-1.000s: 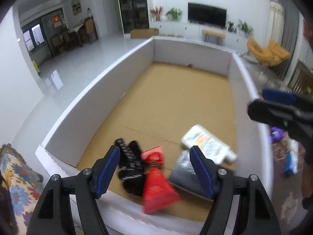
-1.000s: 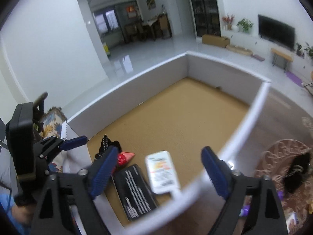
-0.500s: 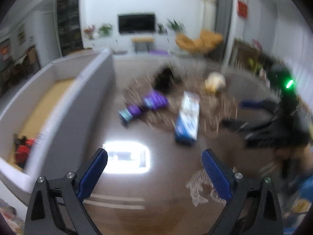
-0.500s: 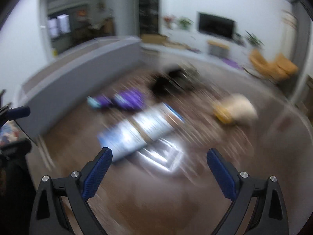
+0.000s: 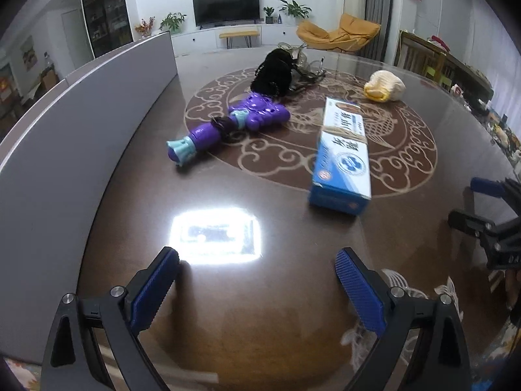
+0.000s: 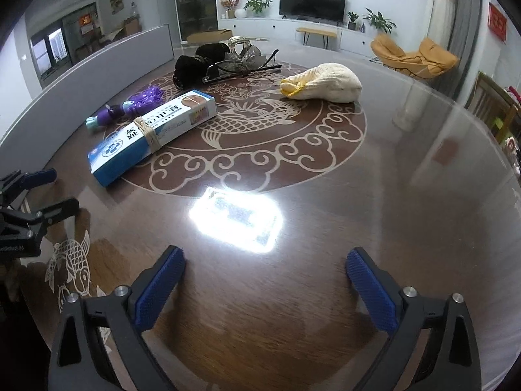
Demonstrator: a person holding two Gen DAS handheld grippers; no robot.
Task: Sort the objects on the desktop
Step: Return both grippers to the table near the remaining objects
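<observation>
one flat rectangular blue box (image 5: 342,158) lies on glossy patterned table (image 5: 260,293).

Chinese characters are printed in dark blue along the white top of the blue-and-white box (image 6: 153,132), but they cannot be read with certainty. A round blue emblem is printed near one end of the same box. On the red hanging (image 6: 497,21) on the far wall, nothing can be made out.
</observation>
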